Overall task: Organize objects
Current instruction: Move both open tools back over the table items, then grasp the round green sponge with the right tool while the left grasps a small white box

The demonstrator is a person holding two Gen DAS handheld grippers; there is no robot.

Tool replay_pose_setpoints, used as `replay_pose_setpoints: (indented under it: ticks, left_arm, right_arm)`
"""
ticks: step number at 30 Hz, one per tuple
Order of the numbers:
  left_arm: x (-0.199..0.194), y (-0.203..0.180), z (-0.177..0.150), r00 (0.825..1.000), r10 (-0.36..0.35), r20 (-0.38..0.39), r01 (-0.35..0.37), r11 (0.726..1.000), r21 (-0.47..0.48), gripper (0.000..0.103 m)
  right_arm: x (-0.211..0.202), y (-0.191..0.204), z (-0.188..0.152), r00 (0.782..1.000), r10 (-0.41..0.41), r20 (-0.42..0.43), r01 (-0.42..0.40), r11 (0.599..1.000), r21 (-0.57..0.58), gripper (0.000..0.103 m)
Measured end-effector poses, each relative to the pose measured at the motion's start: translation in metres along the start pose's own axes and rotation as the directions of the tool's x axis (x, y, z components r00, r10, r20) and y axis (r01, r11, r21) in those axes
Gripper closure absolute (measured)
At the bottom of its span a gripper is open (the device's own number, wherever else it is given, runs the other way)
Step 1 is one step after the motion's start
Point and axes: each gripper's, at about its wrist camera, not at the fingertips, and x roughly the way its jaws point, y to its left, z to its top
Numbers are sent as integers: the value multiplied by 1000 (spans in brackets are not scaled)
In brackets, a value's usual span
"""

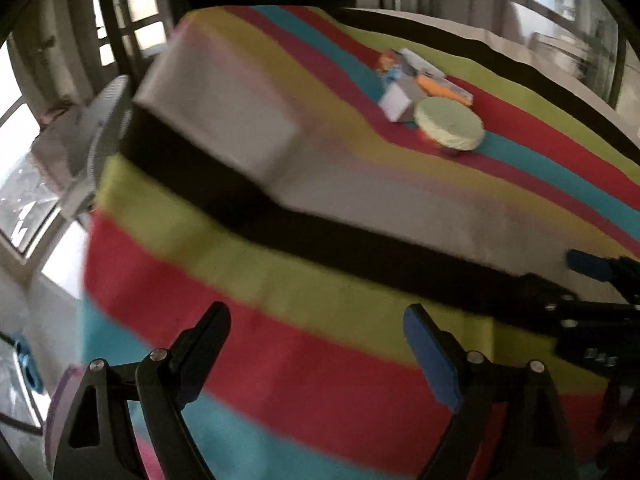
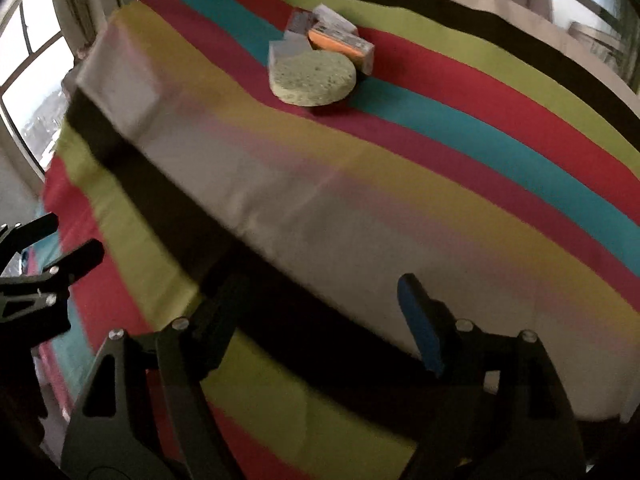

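Both claws hang low over a striped cloth (image 2: 400, 92), well short of the goods. Left claw (image 1: 316, 344): jaws spread wide, nothing between them, only red and green stripes beneath. Right claw (image 2: 312, 320): jaws likewise wide apart and empty, poised above a black band of the cloth. Goods lie clustered at the far side of the cloth: a round green sponge (image 2: 313, 82) nearest, a grey-white block (image 2: 290, 50) touching it behind, an orange packet (image 2: 340, 46) just beside, further small boxes (image 2: 320, 18) beyond. Cluster untouched by either claw. Near view blurred; finer detail cannot be told
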Motion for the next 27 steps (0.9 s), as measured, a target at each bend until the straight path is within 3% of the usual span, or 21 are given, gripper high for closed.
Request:
replay_pose_setpoints:
  ticks: [6, 11, 16, 19, 24, 27]
  left_arm:
    - [32, -25, 33, 999, -47, -5, 47, 999, 15, 14]
    - [45, -25, 50, 999, -32, 12, 32, 999, 1, 14]
    - [57, -26, 66, 999, -44, 12, 44, 999, 19, 14]
    - [66, -33, 83, 997, -74, 33, 72, 997, 42, 14]
    - [88, -60, 120, 990, -121, 70, 112, 986, 124, 14]
    - [105, -74, 142, 988, -133, 84, 120, 982, 148, 11]
  right_arm:
    - [40, -3, 49, 1000, -2, 7, 3, 999, -47, 19]
    - [68, 7, 105, 999, 36, 32, -34, 998, -55, 19]
    - [76, 14, 144, 994, -67, 82, 72, 995, -68, 13]
    - [80, 3, 144, 996, -32, 81, 38, 997, -71, 21]
    - [31, -48, 113, 980, -77, 181, 67, 996, 62, 21]
    - [11, -78, 90, 976, -120, 182, 94, 985, 144, 21]
